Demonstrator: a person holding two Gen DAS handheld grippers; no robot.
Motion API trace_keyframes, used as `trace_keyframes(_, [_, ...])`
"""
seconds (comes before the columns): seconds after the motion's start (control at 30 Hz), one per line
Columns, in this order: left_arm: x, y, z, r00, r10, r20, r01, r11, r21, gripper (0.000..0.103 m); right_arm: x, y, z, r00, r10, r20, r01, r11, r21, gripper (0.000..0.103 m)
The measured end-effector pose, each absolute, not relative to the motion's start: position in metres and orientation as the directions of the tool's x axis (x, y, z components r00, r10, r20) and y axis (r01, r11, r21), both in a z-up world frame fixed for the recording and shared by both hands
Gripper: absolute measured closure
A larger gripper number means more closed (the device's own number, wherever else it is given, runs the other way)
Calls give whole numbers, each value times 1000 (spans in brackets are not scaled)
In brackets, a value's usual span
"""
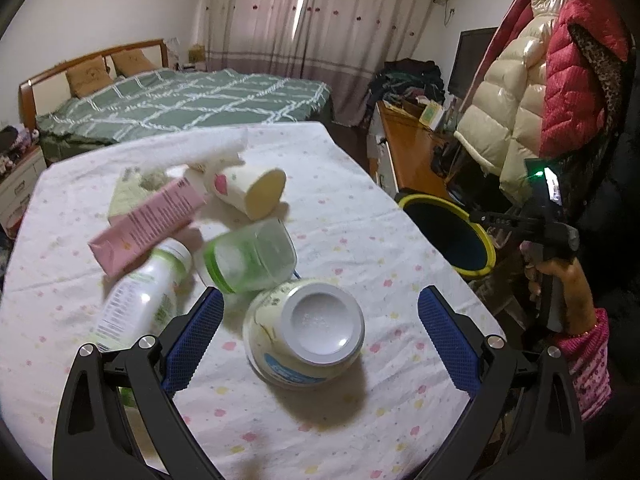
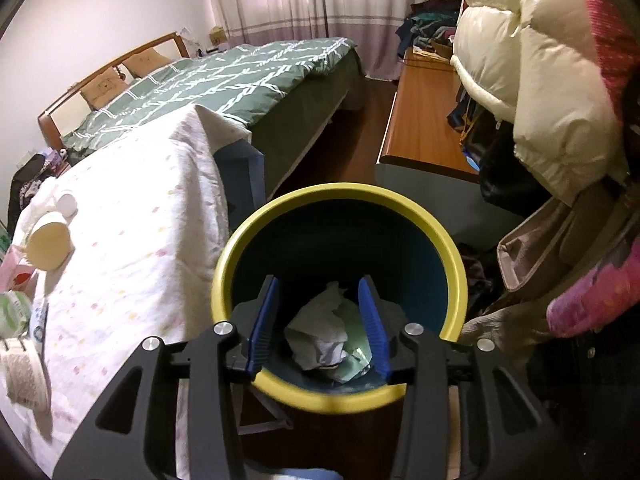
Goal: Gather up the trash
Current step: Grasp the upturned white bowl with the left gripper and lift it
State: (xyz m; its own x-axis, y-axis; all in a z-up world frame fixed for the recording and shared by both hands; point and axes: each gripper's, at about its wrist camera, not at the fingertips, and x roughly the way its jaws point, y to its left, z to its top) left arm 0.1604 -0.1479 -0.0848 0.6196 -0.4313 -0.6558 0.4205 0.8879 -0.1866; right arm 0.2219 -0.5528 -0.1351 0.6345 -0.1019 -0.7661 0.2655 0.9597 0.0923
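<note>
In the left wrist view my left gripper (image 1: 320,304) is open, its blue pads either side of a cream jar with a grey lid (image 1: 304,334) lying on the cloth-covered table (image 1: 360,208). Behind it lie a clear green-rimmed cup (image 1: 248,254), a white green-labelled bottle (image 1: 140,300), a pink carton (image 1: 148,220) and a paper cup (image 1: 250,188). In the right wrist view my right gripper (image 2: 320,284) is open and empty over the yellow-rimmed bin (image 2: 340,196), which holds crumpled paper (image 2: 320,328). The bin (image 1: 448,232) stands past the table's right edge.
A green bed (image 1: 180,100) lies beyond the table. A wooden desk (image 2: 424,120) and hanging puffer jackets (image 1: 540,80) stand to the right of the bin. Bags and clothes (image 2: 560,272) crowd the bin's right side.
</note>
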Motion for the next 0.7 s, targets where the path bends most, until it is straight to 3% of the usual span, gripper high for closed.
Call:
trace_keyframes(0.33, [179, -161, -123, 569, -412, -712, 402, 894, -197, 7, 202, -543, -126, 669, -72, -740, 243, 962, 127, 58])
trace_keyframes(0.7, [183, -177, -141, 575, -330, -748, 391, 915, -103, 7, 201, -544, -133, 663, -55, -747, 245, 958, 148, 58])
